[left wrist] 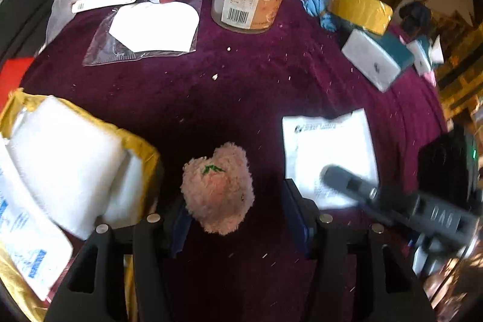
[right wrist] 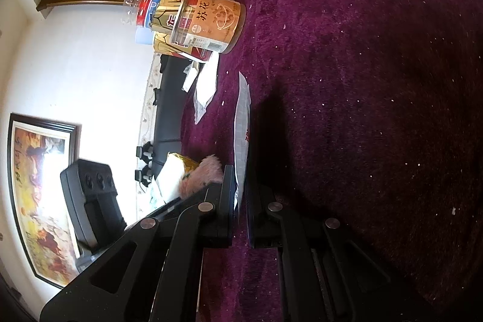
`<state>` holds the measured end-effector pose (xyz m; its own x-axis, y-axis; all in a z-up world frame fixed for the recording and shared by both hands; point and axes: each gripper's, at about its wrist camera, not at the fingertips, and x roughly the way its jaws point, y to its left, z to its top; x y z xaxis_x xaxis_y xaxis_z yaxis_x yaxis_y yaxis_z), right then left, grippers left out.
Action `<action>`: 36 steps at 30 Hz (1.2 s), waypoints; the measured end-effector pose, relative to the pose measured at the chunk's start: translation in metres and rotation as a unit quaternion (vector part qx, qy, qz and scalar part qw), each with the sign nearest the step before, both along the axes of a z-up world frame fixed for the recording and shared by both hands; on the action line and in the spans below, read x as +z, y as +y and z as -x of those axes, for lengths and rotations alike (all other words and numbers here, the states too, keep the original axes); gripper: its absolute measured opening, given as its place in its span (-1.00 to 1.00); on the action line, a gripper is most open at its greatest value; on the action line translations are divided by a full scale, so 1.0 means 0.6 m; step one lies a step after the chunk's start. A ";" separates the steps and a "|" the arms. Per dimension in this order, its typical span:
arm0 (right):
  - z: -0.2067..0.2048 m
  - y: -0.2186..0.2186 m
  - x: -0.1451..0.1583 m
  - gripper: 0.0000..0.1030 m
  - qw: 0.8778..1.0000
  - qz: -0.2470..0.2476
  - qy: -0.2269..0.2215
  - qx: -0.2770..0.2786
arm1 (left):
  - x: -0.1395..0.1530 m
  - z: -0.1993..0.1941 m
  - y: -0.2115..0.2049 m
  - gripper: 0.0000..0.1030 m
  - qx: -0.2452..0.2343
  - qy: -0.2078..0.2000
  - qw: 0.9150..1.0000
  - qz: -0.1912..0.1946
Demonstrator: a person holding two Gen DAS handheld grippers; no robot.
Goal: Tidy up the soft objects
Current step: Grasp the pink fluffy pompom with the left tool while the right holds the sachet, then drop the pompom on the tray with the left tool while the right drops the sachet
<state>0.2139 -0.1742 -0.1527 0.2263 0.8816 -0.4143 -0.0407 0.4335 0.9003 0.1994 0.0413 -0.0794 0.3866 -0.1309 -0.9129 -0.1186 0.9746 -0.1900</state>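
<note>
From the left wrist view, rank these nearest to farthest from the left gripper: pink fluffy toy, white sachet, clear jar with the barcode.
1. Pink fluffy toy, between the left gripper fingers.
2. White sachet, just right.
3. Clear jar, far across the cloth.

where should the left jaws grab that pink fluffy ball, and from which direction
Take the pink fluffy ball across its round middle, coming straight down from above. It sits loose on the purple tablecloth, and the left gripper already has it between its opening jaws, not pressed. It is round and soft with no handle, so a squeeze on the widest part should hold best.
</note>
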 end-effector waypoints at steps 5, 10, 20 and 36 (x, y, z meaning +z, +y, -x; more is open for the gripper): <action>0.001 -0.002 0.000 -0.88 1.000 -0.005 0.004 -0.002 | -0.005 -0.010 -0.010 0.00 0.016 -0.036 0.999 -0.019; 0.000 -0.002 0.000 -0.89 1.000 -0.004 0.004 -0.003 | -0.006 -0.008 0.014 -0.54 0.045 -0.055 0.997 -0.023; 0.006 -0.016 0.026 -0.87 0.999 0.007 -0.036 -0.029 | 0.027 0.056 -0.019 -0.58 0.013 -0.104 0.994 -0.041; 0.140 0.114 0.208 -0.83 0.970 0.005 -0.236 0.054 | 0.148 0.401 0.197 -0.55 0.057 -0.219 0.972 -0.063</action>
<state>0.1298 -0.1058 -0.0280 0.2987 0.9075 -0.2954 -0.4928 0.4117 0.7666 -0.0410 0.1594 0.0096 0.7477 0.0369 -0.6630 -0.1608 0.9788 -0.1268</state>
